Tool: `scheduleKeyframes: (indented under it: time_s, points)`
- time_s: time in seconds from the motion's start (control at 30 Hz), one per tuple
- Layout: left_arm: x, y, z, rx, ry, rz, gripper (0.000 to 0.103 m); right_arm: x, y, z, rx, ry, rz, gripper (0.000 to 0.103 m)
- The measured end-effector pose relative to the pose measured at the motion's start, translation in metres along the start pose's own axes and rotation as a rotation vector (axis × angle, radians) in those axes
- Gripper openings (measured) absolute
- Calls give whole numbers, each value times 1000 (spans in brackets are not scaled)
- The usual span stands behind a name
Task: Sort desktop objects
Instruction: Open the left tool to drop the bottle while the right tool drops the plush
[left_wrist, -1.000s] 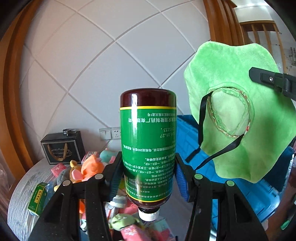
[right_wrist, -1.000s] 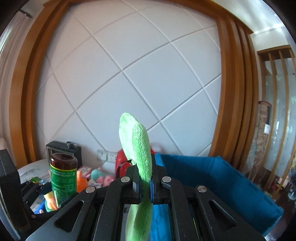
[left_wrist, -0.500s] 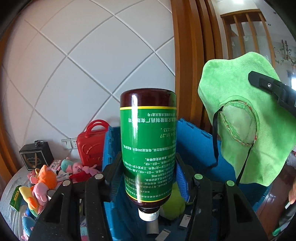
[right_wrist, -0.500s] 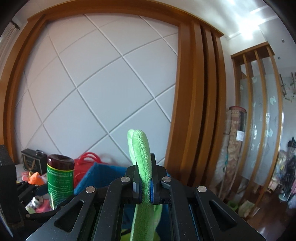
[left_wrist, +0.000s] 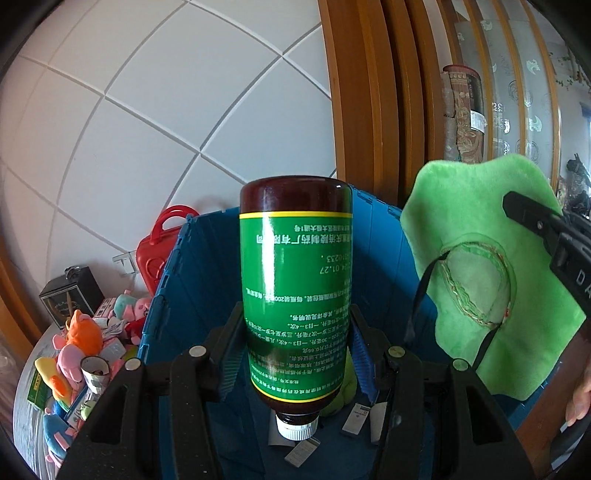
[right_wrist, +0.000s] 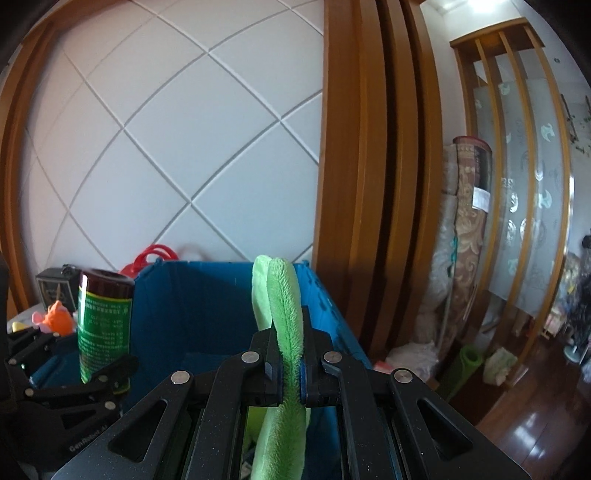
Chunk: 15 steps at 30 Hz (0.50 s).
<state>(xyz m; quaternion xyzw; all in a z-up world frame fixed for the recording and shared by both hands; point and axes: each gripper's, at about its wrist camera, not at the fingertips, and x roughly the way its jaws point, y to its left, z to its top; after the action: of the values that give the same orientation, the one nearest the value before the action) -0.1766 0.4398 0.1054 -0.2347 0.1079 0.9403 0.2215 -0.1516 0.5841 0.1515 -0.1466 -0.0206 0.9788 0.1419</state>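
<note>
- My left tool (left_wrist: 295, 354) is clamped on the brown bottle (left_wrist: 295, 288) across its green label; bottle is held inverted, white cap toward the camera, base up.
- My right tool (right_wrist: 290, 363) is pinched tight on the green plush hat (right_wrist: 282, 332), fabric folded between the pads; in the left wrist view the hat (left_wrist: 480, 266) hangs open with its black strap dangling.
- Both items sit over the blue bin (left_wrist: 199, 280); bottle is above the bin's interior, hat above its right side.
- Bin floor holds a green plush item and a few small packets, partly hidden behind the bottle.
- Plush toys (left_wrist: 74, 350) and a red case (left_wrist: 162, 240) lie on the desk (left_wrist: 22, 417) to the left, outside the bin.
- Judgement: step in hand is depositing both items into the bin.
- To do well: lower the bottle near the floor before spreading the left pads; glossy surface and cap-down pose suggest it will tip and roll if dropped from height.
- Aim the bottle at bare floor, off the packets.
- Hat is soft; release is low risk, but the strap could snag on the bin wall or my right tool. Let it hang inside the rim first.
- Release one at a time to avoid the hat covering the bottle's landing spot.
</note>
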Motion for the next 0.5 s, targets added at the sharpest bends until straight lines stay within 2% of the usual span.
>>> scheduleKeyframes:
  time_s: [0.17, 0.33, 0.4, 0.47, 0.5]
  points:
    - [3, 0, -1, -20, 12, 13, 52, 11, -7, -15, -10, 56, 7, 6]
    - [-4, -1, -3, -20, 0, 37, 67, 17, -17, -25, 12, 84, 11, 9]
    - [-5, 0, -5, -21, 0, 41, 70, 16, -20, -27, 24, 83, 7, 29]
    - [-6, 2, -7, -21, 5, 45, 72, 14, -23, -27, 35, 77, 11, 98]
    - [-6, 4, -9, -23, 8, 46, 72, 11, -23, -27, 36, 67, 7, 101]
